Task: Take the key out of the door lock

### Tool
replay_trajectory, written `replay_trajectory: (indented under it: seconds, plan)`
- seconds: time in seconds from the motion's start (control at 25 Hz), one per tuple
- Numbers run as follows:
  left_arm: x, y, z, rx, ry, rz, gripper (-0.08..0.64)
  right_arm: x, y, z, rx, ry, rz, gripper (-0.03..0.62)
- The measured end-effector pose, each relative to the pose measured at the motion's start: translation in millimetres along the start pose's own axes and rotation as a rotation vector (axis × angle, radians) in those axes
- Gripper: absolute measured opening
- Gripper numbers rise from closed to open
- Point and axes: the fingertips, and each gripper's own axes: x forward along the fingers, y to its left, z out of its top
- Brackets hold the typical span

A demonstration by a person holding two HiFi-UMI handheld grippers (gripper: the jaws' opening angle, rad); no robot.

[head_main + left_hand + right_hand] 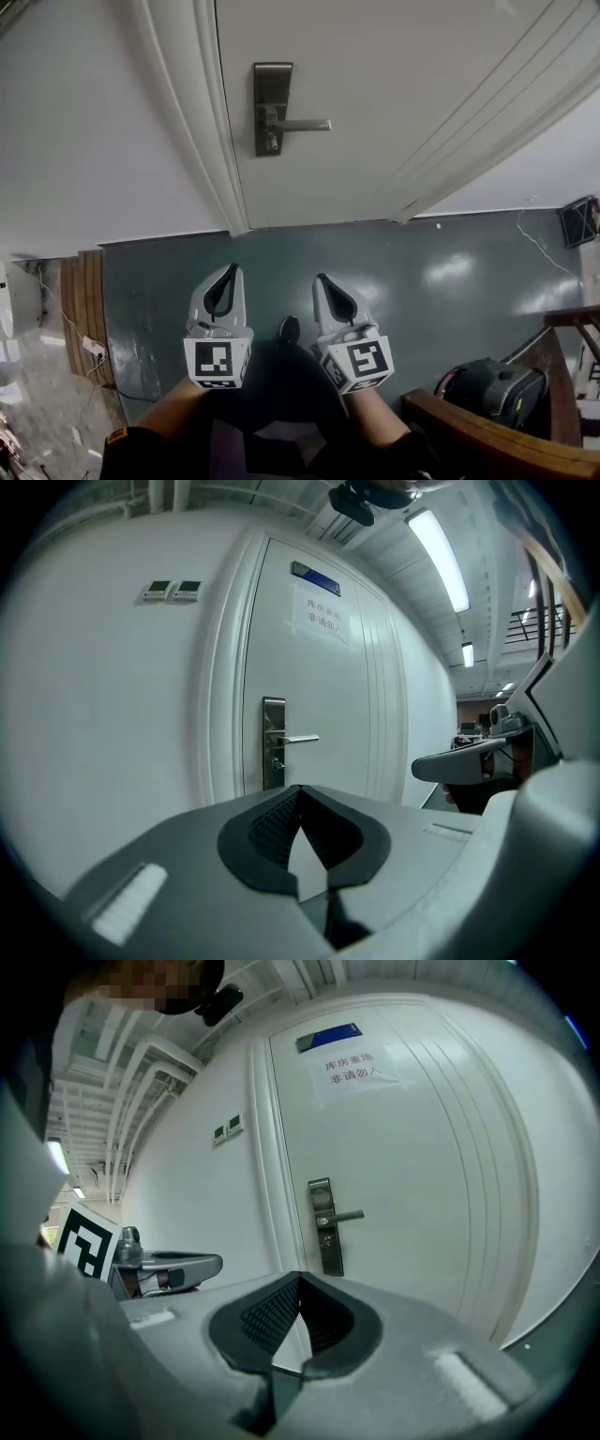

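Your left gripper [233, 269] and right gripper [321, 278] both have jaws pressed together on nothing; the key [272, 142] sits in the door lock [272, 84], under the lever [305, 124], well ahead of both tips

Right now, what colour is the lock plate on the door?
Dull metallic grey lock plate on a white door; clearest in the head view.
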Motion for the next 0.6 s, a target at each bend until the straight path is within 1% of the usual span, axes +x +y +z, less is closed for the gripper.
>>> replay_trajectory:
  seconds: [0.16,0.28,0.48,0.6]
  plan:
    - [6,-6,4,0.009,-0.002,0.079,0.018,16,-16,14,-0.011,-0.014,0.084,-0.008]
    - [9,-6,9,0.004,-0.007,0.128,0.018,29,-23,23,-0.018,-0.031,0.130,-0.008]
    - [21,4,18,0.003,-0.032,0.181,0.017,59,-31,29,-0.009,-0.024,0.175,-0.008]
    - [33,14,18,0.005,-0.040,0.195,0.018,81,-33,29,0.023,-0.002,0.194,-0.008]
